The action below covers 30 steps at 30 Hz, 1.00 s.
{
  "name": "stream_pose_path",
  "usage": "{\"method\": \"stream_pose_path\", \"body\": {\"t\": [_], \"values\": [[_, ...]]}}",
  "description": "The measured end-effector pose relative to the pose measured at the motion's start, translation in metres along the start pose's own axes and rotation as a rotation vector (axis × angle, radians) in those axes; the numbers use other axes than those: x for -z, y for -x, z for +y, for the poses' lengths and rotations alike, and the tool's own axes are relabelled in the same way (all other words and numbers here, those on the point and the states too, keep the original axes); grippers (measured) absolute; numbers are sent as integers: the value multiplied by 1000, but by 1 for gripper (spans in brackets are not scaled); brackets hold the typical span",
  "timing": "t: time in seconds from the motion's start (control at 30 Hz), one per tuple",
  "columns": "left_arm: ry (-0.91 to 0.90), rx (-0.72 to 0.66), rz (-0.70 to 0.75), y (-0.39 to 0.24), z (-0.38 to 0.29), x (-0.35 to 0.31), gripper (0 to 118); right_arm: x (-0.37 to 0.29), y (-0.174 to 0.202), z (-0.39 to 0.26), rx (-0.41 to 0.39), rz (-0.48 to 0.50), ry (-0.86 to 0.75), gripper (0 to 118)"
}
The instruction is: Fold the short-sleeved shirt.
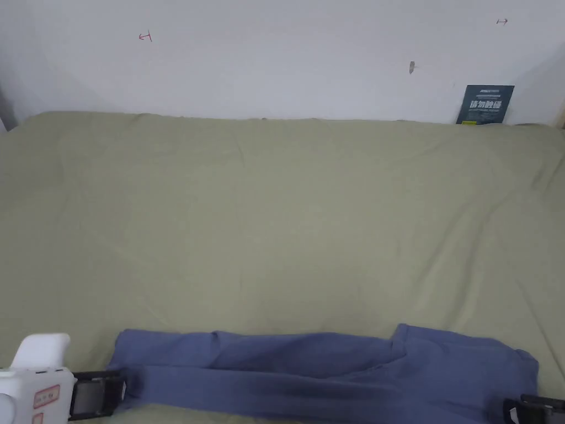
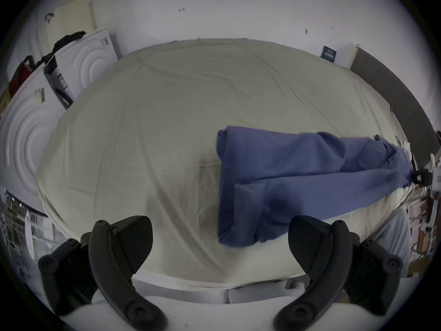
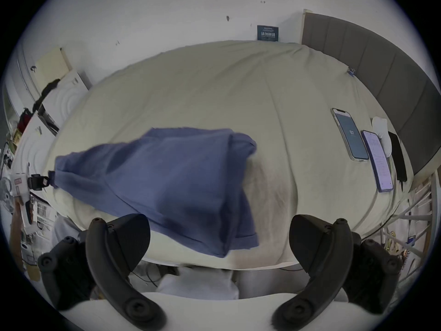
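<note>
Blue shirt (image 1: 331, 370) lengthwise left-right along near bed (image 1: 276, 221) edge

A dark placard (image 1: 485, 104) at two o'clock bears white characters, too blurred to read. Small red marks (image 1: 145, 37) on the wall (image 1: 287, 61) at eleven o'clock.

We are seeing a plain blue shirt (image 1: 331, 370) lying on a pale olive-green sheet (image 1: 276, 221), black jaws on both grippers, a white wall (image 1: 276, 55), and a grey headboard (image 3: 381, 73).
</note>
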State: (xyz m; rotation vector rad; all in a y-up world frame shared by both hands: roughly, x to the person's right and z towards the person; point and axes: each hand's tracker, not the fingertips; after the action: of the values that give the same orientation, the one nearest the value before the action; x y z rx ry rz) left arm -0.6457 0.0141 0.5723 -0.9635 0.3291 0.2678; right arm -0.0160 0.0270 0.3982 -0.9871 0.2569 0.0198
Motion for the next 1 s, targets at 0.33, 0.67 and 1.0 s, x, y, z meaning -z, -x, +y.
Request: {"method": "stream_pose_path", "body": {"t": [0.33, 0.67, 1.0], "values": [[-97, -179, -224, 32, 23, -9, 0, -85, 120, -5, -71, 66, -365, 0], [96, -279, -489, 49, 39, 41, 0, -106, 152, -38, -58, -60, -583, 0], [60, -353, -691, 100, 79, 65, 116, -107, 162, -50, -68, -136, -611, 0]]}}
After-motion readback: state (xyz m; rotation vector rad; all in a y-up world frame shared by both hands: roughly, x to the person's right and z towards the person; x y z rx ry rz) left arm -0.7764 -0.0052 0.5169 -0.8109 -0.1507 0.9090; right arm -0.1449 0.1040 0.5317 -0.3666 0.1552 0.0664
